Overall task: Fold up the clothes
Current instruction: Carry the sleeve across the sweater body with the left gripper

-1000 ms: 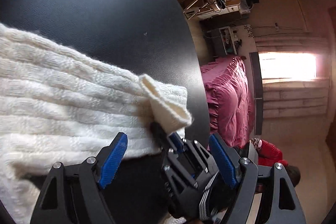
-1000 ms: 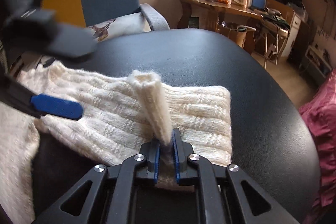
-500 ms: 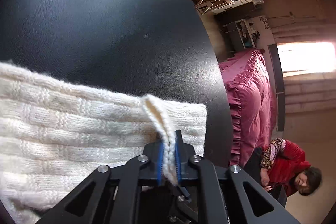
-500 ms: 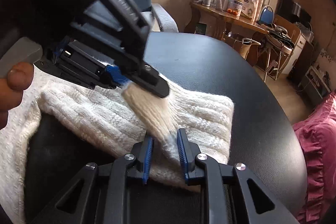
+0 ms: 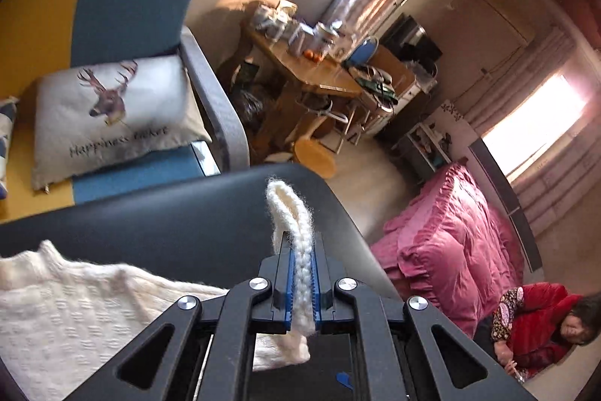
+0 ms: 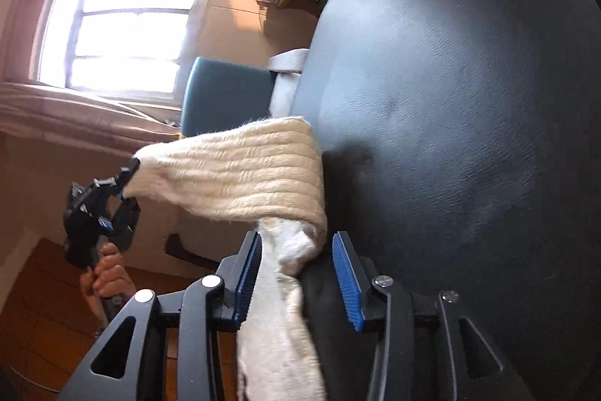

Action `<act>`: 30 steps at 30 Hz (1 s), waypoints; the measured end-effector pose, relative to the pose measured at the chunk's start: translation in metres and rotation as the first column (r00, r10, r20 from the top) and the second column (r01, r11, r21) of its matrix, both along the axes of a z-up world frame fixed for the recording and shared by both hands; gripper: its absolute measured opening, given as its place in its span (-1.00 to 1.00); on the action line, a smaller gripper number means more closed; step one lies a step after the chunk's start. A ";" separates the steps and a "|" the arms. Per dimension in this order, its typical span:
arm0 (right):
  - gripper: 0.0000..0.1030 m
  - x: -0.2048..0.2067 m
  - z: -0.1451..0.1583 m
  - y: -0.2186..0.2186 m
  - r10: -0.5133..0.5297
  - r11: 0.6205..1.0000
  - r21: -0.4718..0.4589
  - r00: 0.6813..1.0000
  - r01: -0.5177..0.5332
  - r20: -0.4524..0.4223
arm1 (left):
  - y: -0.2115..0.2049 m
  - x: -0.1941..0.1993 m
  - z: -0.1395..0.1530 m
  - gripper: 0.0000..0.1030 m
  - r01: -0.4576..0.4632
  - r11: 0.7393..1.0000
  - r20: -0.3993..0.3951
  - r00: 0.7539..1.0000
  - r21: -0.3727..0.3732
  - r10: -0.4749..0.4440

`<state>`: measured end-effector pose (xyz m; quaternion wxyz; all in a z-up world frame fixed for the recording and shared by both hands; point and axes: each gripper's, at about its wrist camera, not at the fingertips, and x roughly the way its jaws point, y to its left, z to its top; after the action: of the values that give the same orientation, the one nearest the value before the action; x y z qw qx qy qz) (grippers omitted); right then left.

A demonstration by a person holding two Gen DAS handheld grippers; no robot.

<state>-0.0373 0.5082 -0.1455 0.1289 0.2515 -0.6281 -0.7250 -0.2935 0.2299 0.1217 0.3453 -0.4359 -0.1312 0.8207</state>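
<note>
Cream knit sweater (image 5: 75, 310) pinched at one edge by the left gripper (image 5: 302, 282), above the black counter (image 5: 169, 213).

Blue pads of the left gripper are clamped on a raised fold of the sweater, while the rest of the knit trails down and left onto the counter. Only the right wrist view shows the right gripper (image 6: 300, 273), its jaws spread wide with white fabric hanging loosely between them, touching only the left pad; it also shows a hand (image 6: 109, 277) holding the left gripper at the far end of the stretched knit. Only the left wrist view shows a cushion (image 5: 112, 115) printed with a deer and "Happiness", a pink bed (image 5: 450, 250) and a seated person in red (image 5: 533, 322).
</note>
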 end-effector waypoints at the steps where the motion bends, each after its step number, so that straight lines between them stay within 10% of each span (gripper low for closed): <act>1: 0.19 -0.006 0.000 -0.008 0.004 0.999 -0.049 1.000 -0.005 -0.021 | -0.018 -0.002 0.012 -0.86 -0.024 1.000 -0.025 0.999 -0.003 0.024; 5: 0.96 -0.035 -0.001 -0.047 0.004 0.972 -0.234 0.997 -0.022 -0.079 | -0.082 0.002 0.043 -0.86 -0.099 0.995 -0.084 0.992 0.011 0.099; 13: 1.00 -0.097 -0.024 -0.141 0.030 0.889 -0.457 0.999 -0.042 -0.033 | -0.190 0.015 0.053 -0.86 -0.197 0.977 -0.105 0.973 0.085 0.205; 19: 1.00 -0.132 -0.046 -0.183 0.028 0.900 -0.436 0.998 0.001 0.062 | -0.266 0.029 0.044 -0.86 -0.254 0.954 -0.098 0.958 0.160 0.271; 23: 0.99 -0.145 -0.038 -0.186 0.038 0.947 -0.321 0.997 -0.013 0.071 | -0.319 0.041 0.009 -0.86 -0.319 0.937 -0.066 0.941 0.145 0.331; 30: 1.00 -0.155 -0.020 -0.195 0.114 0.988 -0.112 0.988 -0.102 0.104 | -0.380 0.035 -0.143 -0.86 -0.449 0.893 0.170 0.879 -0.014 0.445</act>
<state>-0.1925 0.3135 -0.1652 0.1463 0.3176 -0.6574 -0.6674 -0.2583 -0.1503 -0.0211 0.1401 -0.4571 -0.2674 0.8366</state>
